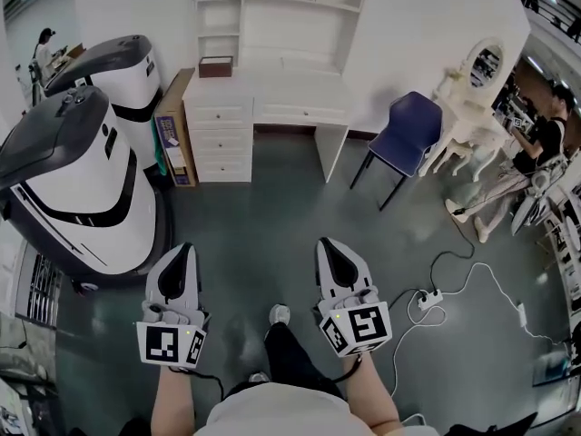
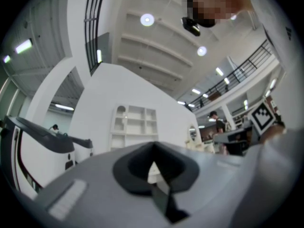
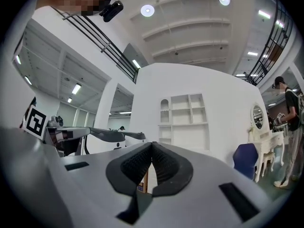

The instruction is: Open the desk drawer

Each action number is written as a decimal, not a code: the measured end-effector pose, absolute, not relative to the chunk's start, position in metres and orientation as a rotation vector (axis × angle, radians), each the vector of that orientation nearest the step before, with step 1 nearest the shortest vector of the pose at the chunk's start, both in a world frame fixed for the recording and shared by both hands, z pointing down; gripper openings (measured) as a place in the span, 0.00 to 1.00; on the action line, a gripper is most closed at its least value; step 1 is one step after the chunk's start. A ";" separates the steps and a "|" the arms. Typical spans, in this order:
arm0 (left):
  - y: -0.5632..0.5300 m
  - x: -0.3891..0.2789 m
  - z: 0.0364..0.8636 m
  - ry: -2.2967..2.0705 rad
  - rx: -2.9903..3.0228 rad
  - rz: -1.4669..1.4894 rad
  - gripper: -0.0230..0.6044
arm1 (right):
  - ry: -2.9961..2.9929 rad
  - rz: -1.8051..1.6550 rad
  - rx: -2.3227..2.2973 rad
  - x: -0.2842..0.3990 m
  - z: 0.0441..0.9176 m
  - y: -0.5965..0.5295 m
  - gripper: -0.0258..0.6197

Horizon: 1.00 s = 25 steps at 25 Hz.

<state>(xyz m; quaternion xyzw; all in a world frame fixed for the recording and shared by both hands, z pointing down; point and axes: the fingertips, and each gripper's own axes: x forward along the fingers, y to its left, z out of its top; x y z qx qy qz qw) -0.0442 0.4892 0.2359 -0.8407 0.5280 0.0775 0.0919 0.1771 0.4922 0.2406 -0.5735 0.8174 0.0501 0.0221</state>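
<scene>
Across the bare grey floor (image 1: 272, 216), against a white partition wall, stands the white wooden desk (image 1: 272, 89) with an open shelf hutch on top. Its drawers face the person. A stack of three small white drawers (image 1: 219, 140) fills the pedestal at the left of the head view. A wide shallow white drawer (image 1: 301, 113) sits under the desktop, over the knee space. The task wording does not say which one is meant.

Both tools sit low in the head view, well apart from the desk with only open floor between. The left gripper (image 1: 184, 252) has its jaws pressed together at the tips and holds nothing. The right gripper (image 1: 329, 251) is likewise clenched, its ribbed black pads meeting with nothing between them.

The desk lies straight ahead of both. The drawer fronts run side to side across the head view, so a pull would come back toward the person. The left gripper is nearly in line with the stack, and the right gripper is nearly in line with the wide drawer. Neither looks clearly nearer.

In the left gripper view the hutch shows above and left of the closed jaws, and in the right gripper view above and right of them. The desk therefore sits between the two pointing lines.

Any handles are too small to make out. I judge that the gap must be closed first, and that the chosen jaws must part before they can take a handle.

A blue padded chair (image 1: 408, 134) stands right of the desk, clear of both drawer fronts.
</scene>
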 end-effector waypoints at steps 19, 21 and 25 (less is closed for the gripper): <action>0.240 0.013 0.212 1.607 -2.441 0.248 0.05 | 2.579 0.211 -1.684 0.228 0.213 0.230 0.04; 0.220 0.022 0.212 1.608 -2.443 0.244 0.05 | 2.584 0.205 -1.685 0.236 0.215 0.210 0.04; 0.189 0.029 0.217 1.621 -2.447 0.221 0.05 | 2.572 0.184 -1.685 0.248 0.217 0.173 0.04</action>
